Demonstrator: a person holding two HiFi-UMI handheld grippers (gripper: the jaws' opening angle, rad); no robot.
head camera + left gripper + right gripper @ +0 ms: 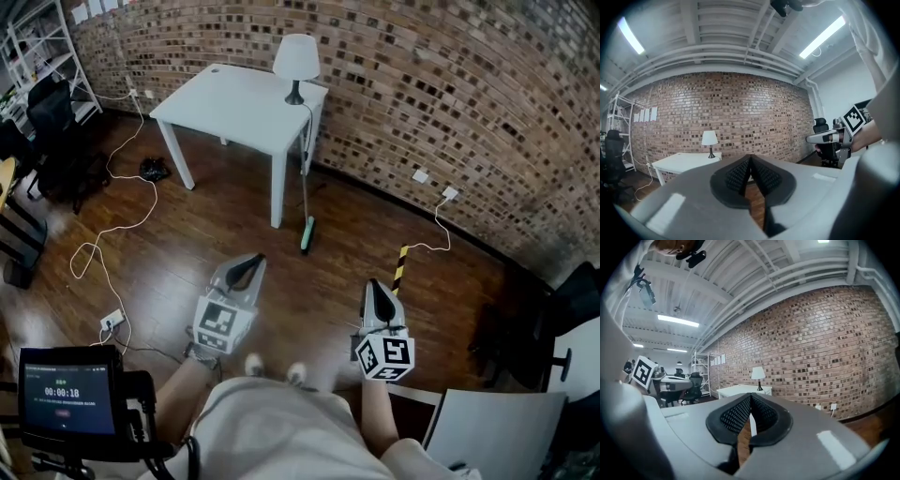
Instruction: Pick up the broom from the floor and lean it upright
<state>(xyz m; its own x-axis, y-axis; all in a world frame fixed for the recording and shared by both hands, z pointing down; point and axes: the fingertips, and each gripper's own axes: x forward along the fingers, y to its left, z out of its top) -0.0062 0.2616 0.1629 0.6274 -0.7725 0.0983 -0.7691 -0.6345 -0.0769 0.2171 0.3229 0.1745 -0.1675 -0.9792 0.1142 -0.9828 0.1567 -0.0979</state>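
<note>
The broom (306, 178) stands upright with its thin handle against the right corner of the white table (234, 108). Its green head (307, 235) rests on the wooden floor. Both grippers hang well short of it, close to the person's body. My left gripper (249, 267) is shut and holds nothing; in the left gripper view its dark pads (740, 176) meet at the tip. My right gripper (375, 289) is likewise shut and empty, its pads (736, 416) together. A white lamp (296, 62) sits on the table by the broom handle.
White cables (122, 225) trail over the floor at the left to a power strip (112, 320). A yellow-and-black striped bar (400, 267) lies ahead of the right gripper. Black chairs (52, 141) and shelving stand far left, another chair (562, 300) at the right by the brick wall.
</note>
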